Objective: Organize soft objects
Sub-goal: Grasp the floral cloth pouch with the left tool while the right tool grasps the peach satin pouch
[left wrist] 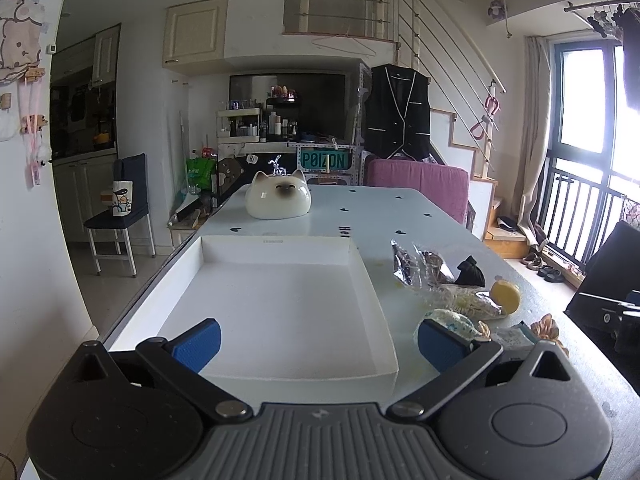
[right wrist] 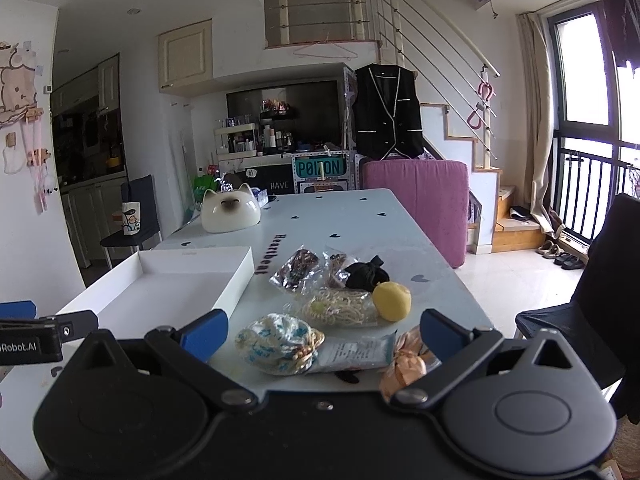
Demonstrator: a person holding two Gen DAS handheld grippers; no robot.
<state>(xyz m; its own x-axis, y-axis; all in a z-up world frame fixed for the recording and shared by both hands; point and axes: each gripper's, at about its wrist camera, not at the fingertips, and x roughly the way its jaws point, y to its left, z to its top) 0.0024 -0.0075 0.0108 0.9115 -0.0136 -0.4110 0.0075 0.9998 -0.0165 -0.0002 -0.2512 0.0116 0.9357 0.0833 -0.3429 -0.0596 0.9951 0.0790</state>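
Both your grippers, left (left wrist: 318, 344) and right (right wrist: 322, 336), gape wide, holding nothing; left hovers over the tray (left wrist: 372, 300), soft items (right wrist: 280, 342) lie right of it.

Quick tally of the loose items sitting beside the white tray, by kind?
Clear plastic bags: 3 (two with dark contents, one with a cream cord)
Fabric pouches: 2 (black, blue-patterned)
Yellow ball: 1
Flat labelled packet: 1
Orange item at the near edge: 1
Total: 8
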